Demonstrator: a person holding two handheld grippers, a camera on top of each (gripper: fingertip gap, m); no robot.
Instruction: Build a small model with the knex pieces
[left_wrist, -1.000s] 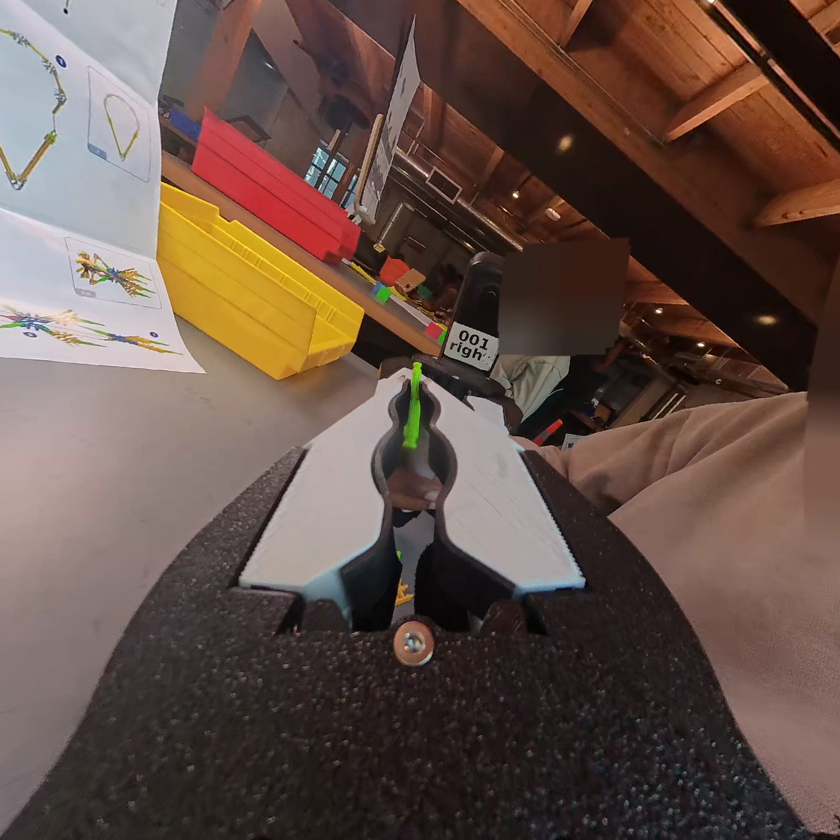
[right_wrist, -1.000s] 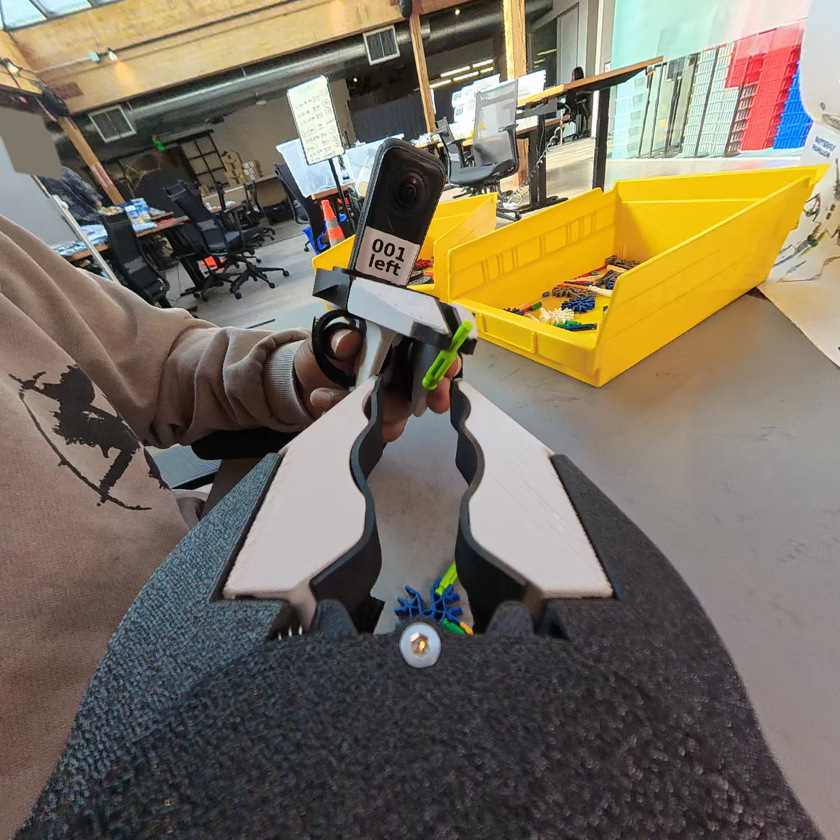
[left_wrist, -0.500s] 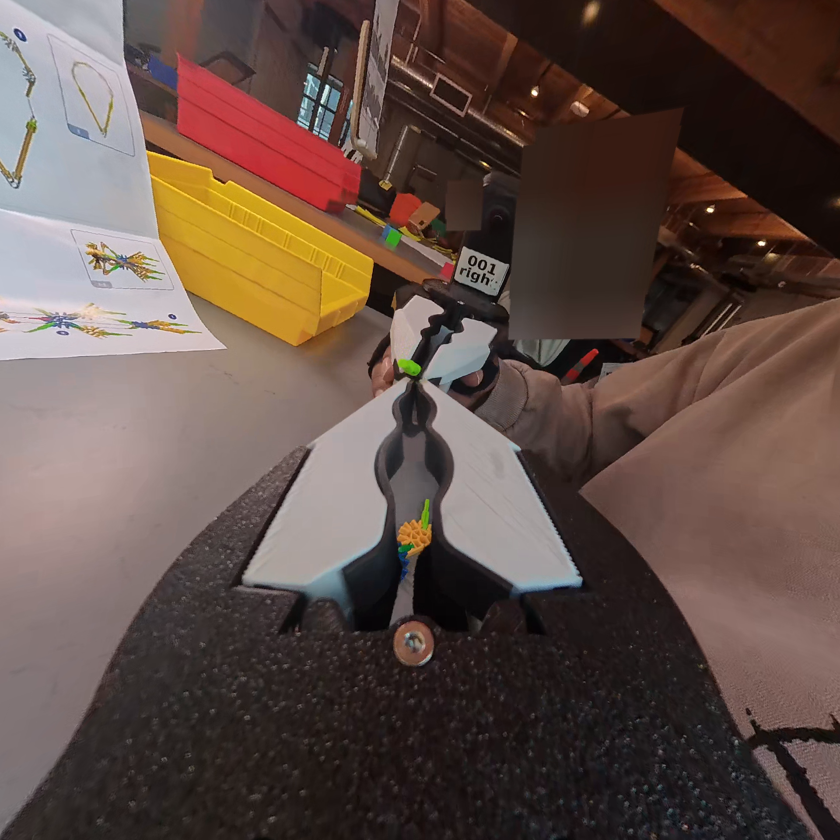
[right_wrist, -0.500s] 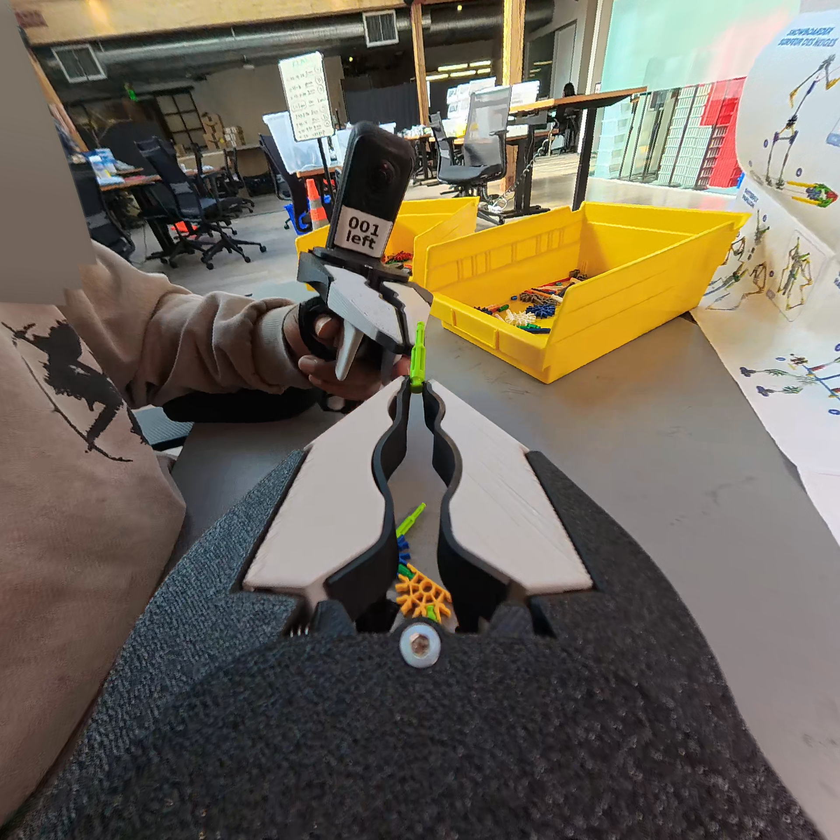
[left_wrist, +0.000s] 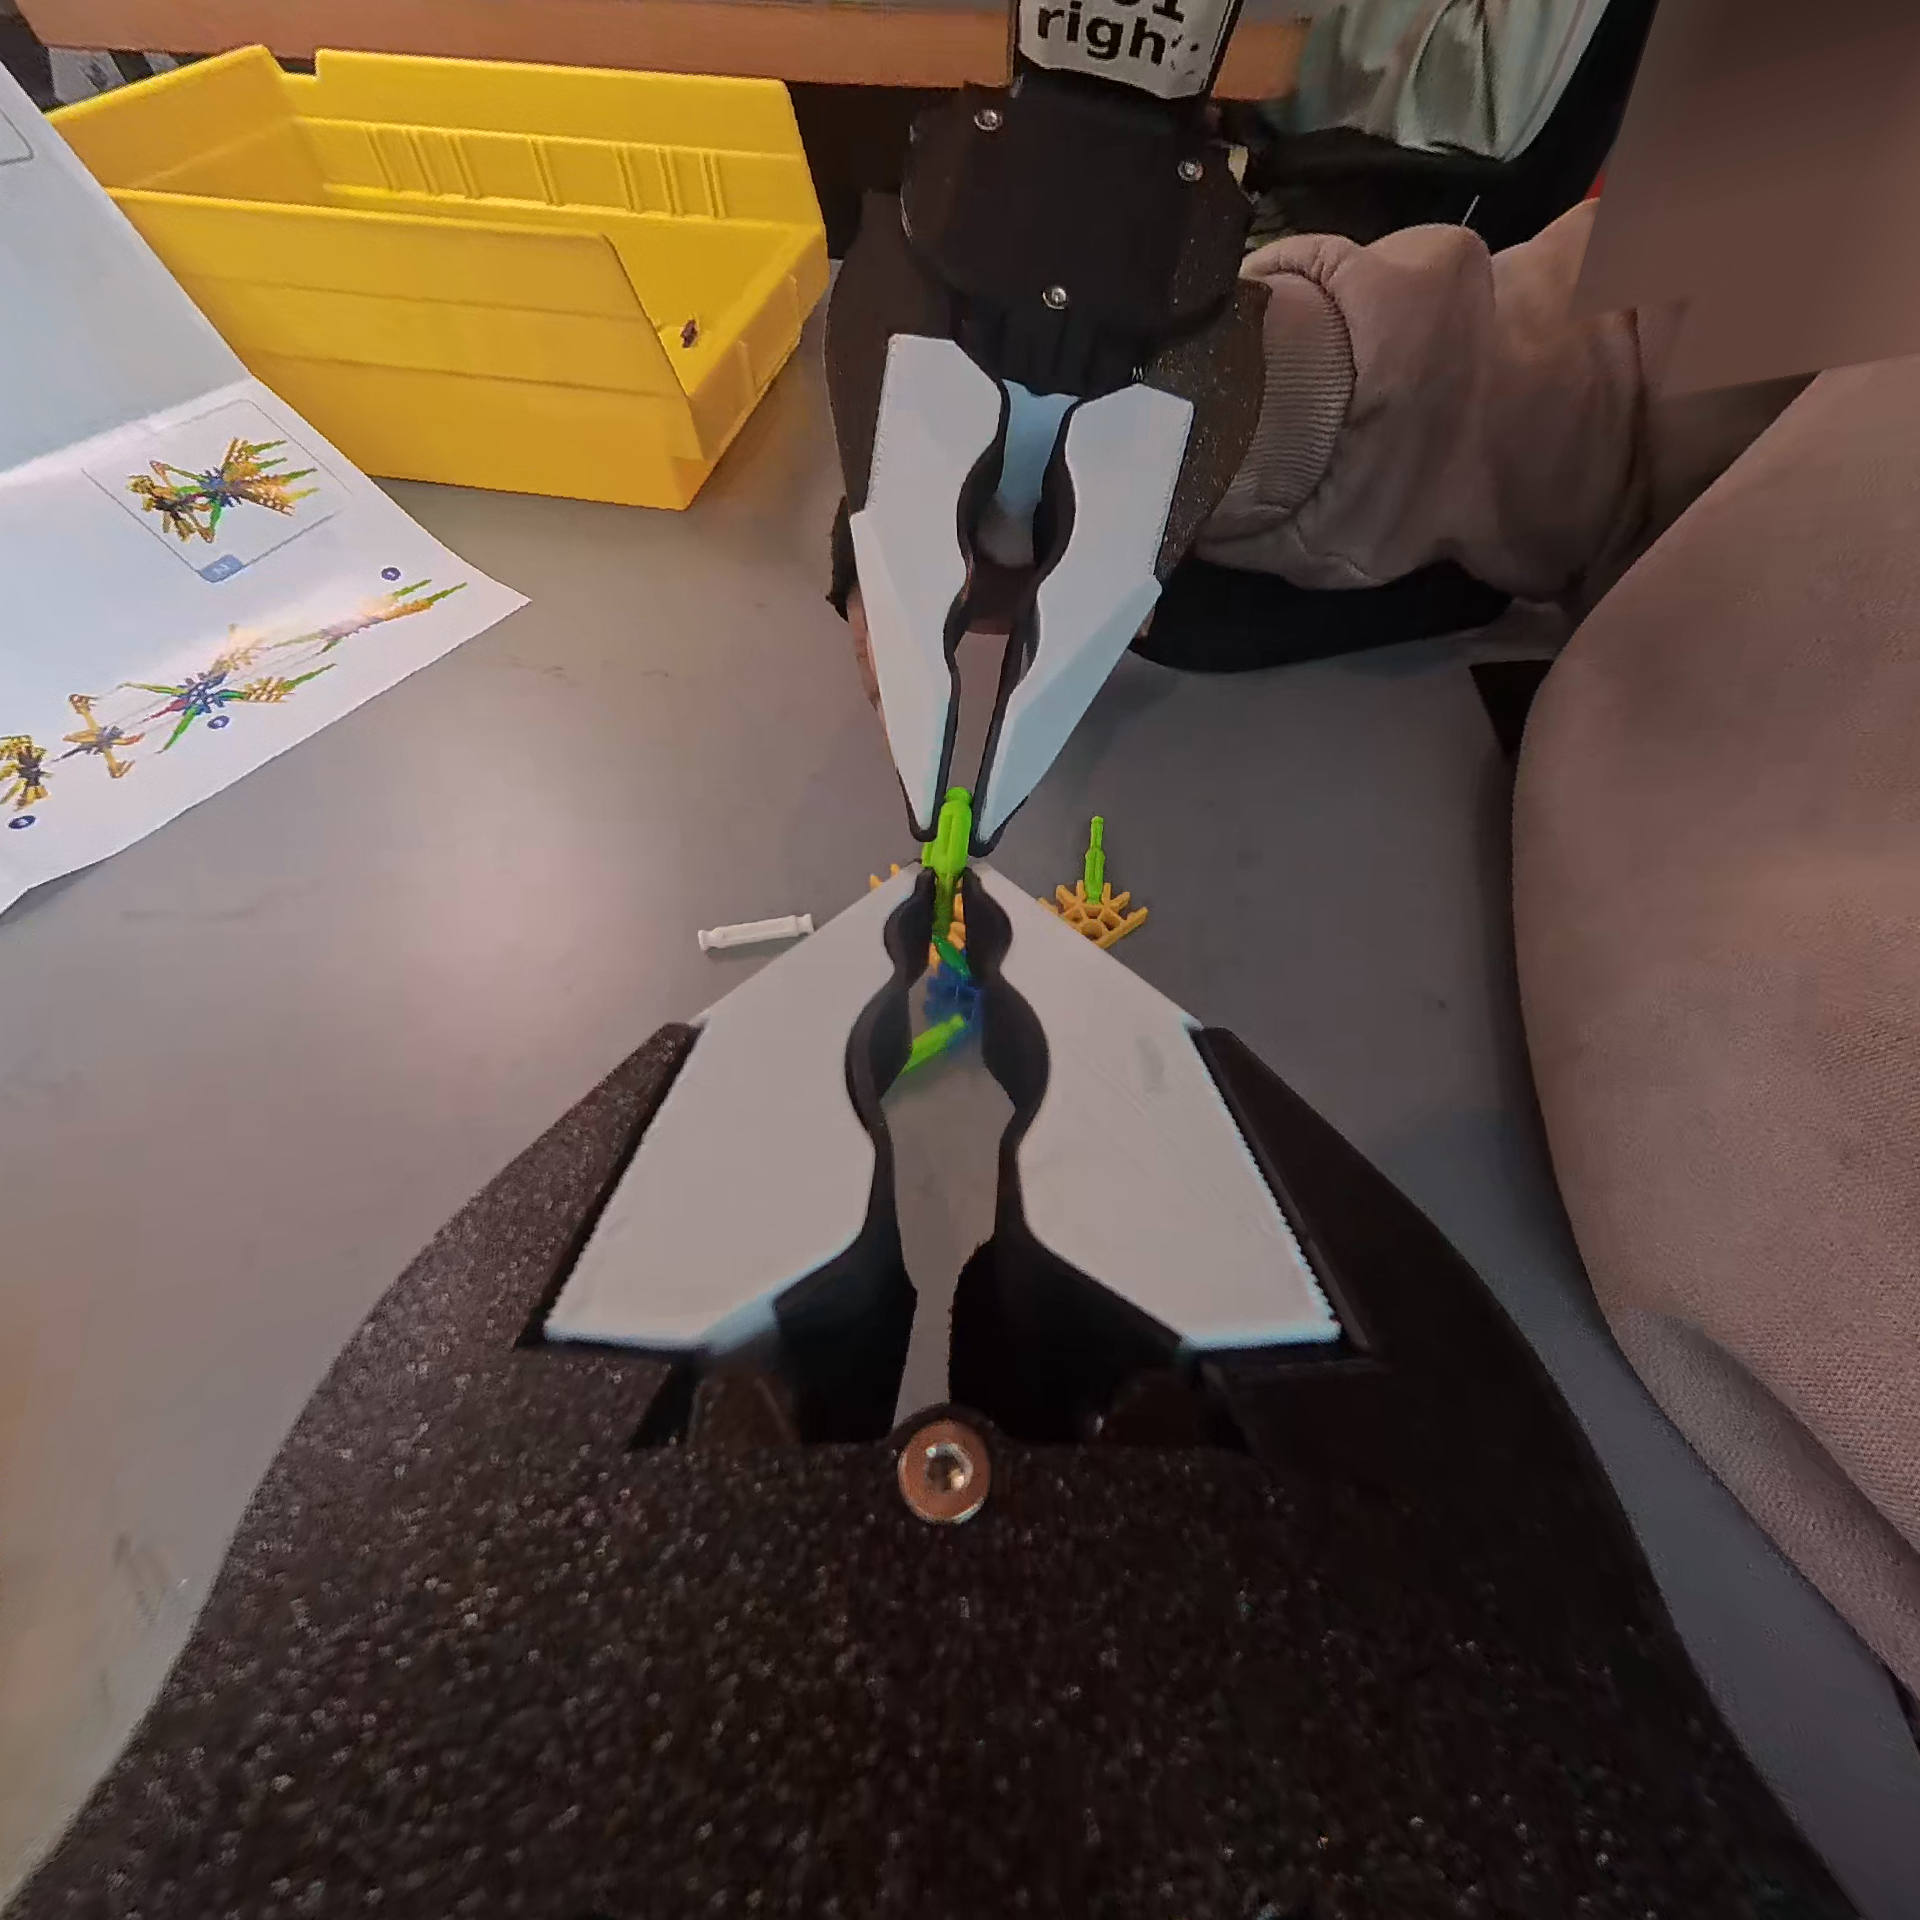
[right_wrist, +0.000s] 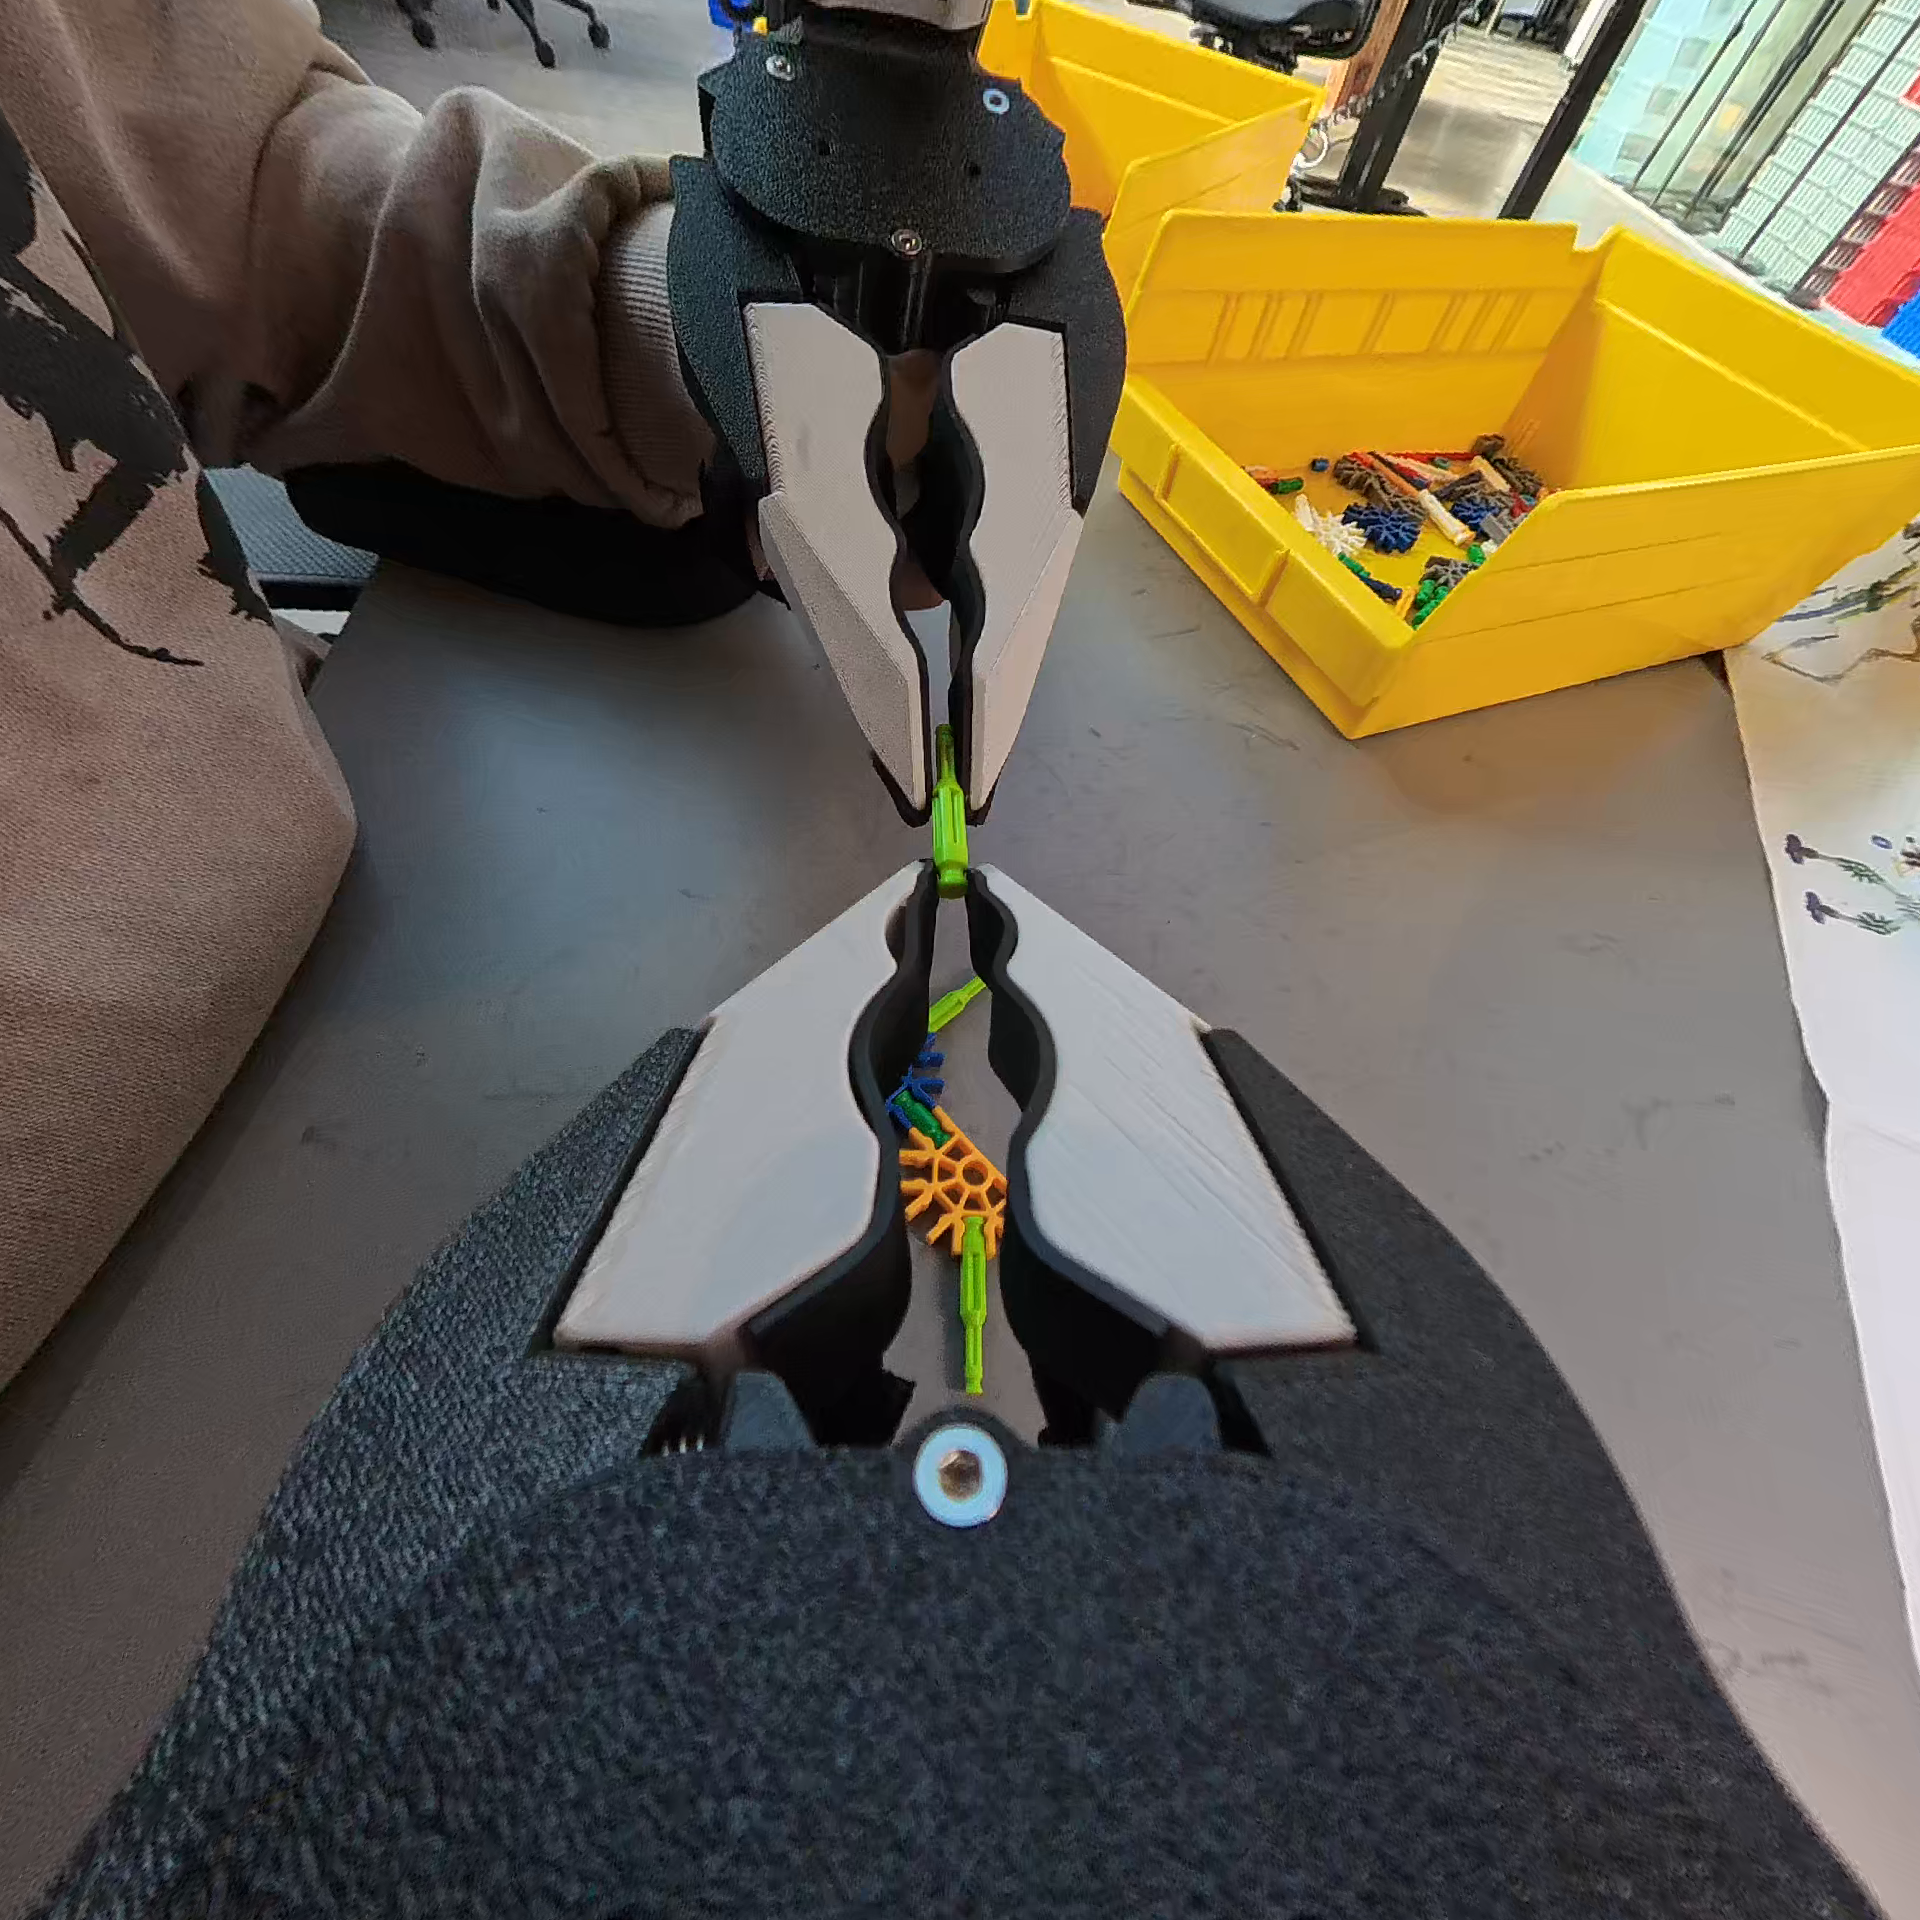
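Observation:
My left gripper (left_wrist: 940, 883) and my right gripper (right_wrist: 951, 883) meet tip to tip a little above the grey table (left_wrist: 364, 987). Each is shut on one end of a short green rod (left_wrist: 953, 821), which also shows in the right wrist view (right_wrist: 948, 821). Below the tips lies a small assembly: a blue connector (right_wrist: 914, 1086), an orange connector (right_wrist: 954, 1184) and a green rod (right_wrist: 971, 1309). A second orange connector (left_wrist: 1096, 904) with an upright green rod and a loose white rod (left_wrist: 755, 932) lie just beside it.
A yellow bin (right_wrist: 1507, 665) holding several loose parts stands to the right in the right wrist view. Another yellow bin (left_wrist: 468, 312) and a picture instruction sheet (left_wrist: 208, 582) lie at the far left. A person's tan sleeves and body line the table edge. The tips of both grippers are at nearly the same place. It is some 8 centimetres from my right tips to the orange connector (right_wrist: 954, 1184).
Both grippers have tilted down toward the table and come together. One second ago the left held the rod and the right was open; then the right closed on it. Now both grip it.

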